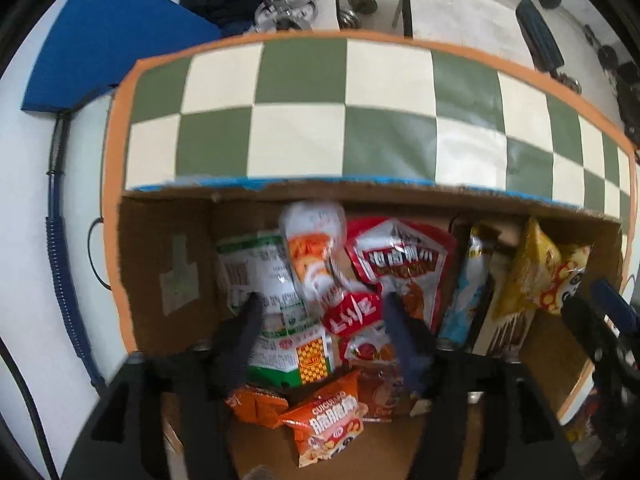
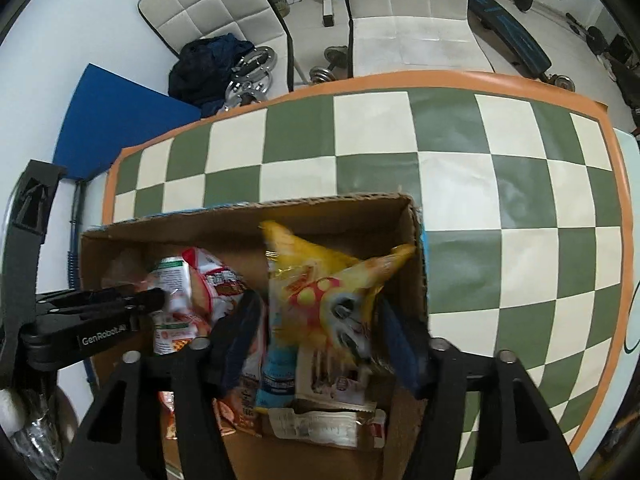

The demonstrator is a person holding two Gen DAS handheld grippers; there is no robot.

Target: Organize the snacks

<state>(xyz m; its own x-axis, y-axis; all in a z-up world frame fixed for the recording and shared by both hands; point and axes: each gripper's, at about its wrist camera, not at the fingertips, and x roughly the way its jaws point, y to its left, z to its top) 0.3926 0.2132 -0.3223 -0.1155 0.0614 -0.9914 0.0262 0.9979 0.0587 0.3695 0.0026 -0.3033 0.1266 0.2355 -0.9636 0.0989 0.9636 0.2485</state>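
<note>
Cardboard walls frame the scene: an open cardboard box sits on a green-and-cream checkered tablecloth with an orange border, and both handheld grippers point down into it. At the left end of the box, the left gripper hangs with its jaws spread, its dark fingers straddling a loose heap of packets: a green-and-white packet at the left, a white-and-orange pouch leaning on it, a red bag beside that, and an orange snack bag lying nearest the camera. Nothing appears pinched; the pads seem to stand clear of the wrappers. Further right, a pale blue packet stands on edge, and next to it a yellow bag with a cartoon face leans in the box's right end. The right gripper straddles that yellow bag, jaws also spread, the bag between the fingers but, as far as the blurred view shows, not squeezed. The step in hand reads as dropping snacks into the box, with both tools apparently letting go. Judging by the tidy upright row on the right and the jumble on the left, the next move likely calls for lifting both grippers straight out without snagging a wrapper, then either fetching more snacks or standing the left-hand heap upright.
</note>
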